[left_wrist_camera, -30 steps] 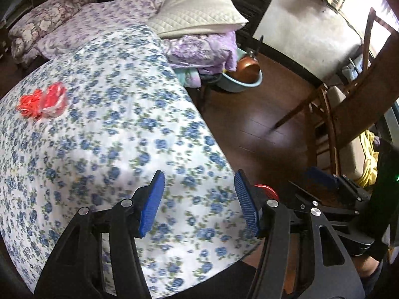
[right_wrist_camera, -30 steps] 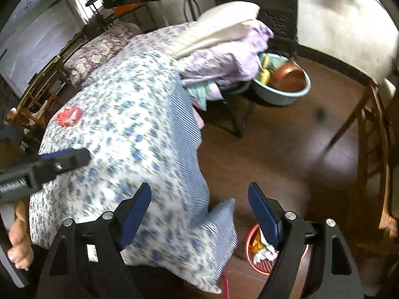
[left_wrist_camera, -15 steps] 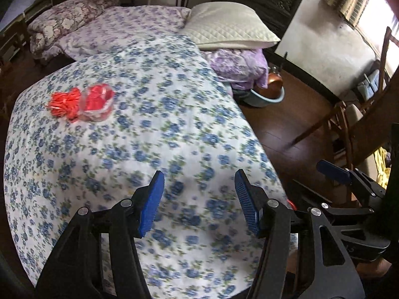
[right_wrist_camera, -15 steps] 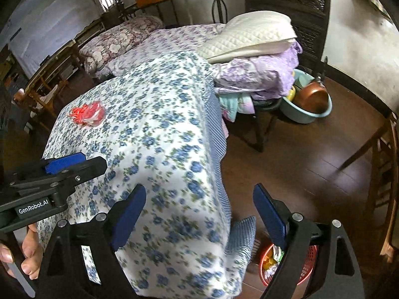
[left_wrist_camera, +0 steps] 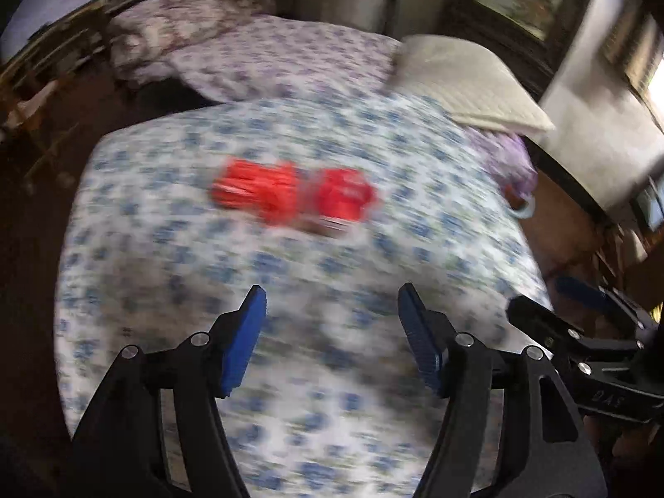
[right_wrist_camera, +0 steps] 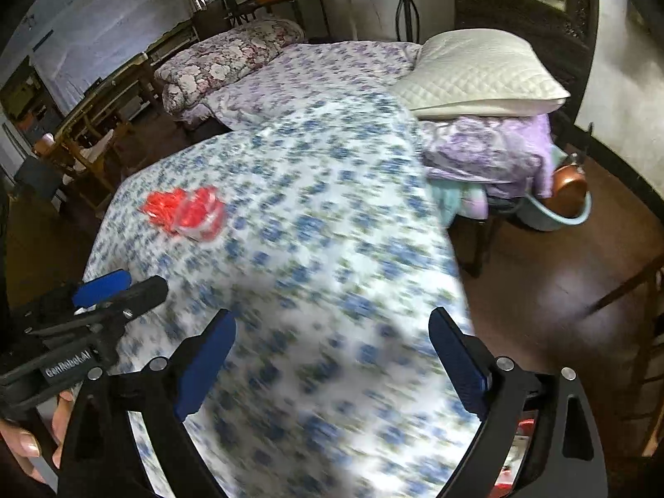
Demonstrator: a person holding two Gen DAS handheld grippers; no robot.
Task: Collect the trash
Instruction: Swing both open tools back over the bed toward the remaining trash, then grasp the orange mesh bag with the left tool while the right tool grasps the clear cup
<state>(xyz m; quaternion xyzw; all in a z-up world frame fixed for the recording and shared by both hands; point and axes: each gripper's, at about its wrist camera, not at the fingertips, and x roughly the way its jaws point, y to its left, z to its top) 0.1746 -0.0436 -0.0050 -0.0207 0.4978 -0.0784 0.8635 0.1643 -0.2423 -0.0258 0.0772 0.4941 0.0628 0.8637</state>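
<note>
Red crumpled plastic trash [left_wrist_camera: 290,197] lies on the blue-flowered cloth [left_wrist_camera: 290,373] of the table, blurred in the left wrist view; it also shows in the right wrist view [right_wrist_camera: 184,211] at the table's far left. My left gripper [left_wrist_camera: 332,332] is open and empty, hovering over the cloth short of the trash. My right gripper [right_wrist_camera: 332,365] is open and empty over the near table edge. The left gripper also appears in the right wrist view [right_wrist_camera: 108,290], the right gripper in the left wrist view [left_wrist_camera: 581,303].
A bed with a purple-flowered cover [right_wrist_camera: 323,66] and a white pillow [right_wrist_camera: 481,72] stands behind the table. A blue basin with a copper pot [right_wrist_camera: 568,191] sits on the dark wood floor. A red bin's rim [right_wrist_camera: 523,440] peeks behind my right finger. Wooden chairs [right_wrist_camera: 95,124] stand left.
Both grippers have swung left and up over the table. The red trash has moved toward the middle of the left wrist view and looks closer. The floor bin has almost left view.
</note>
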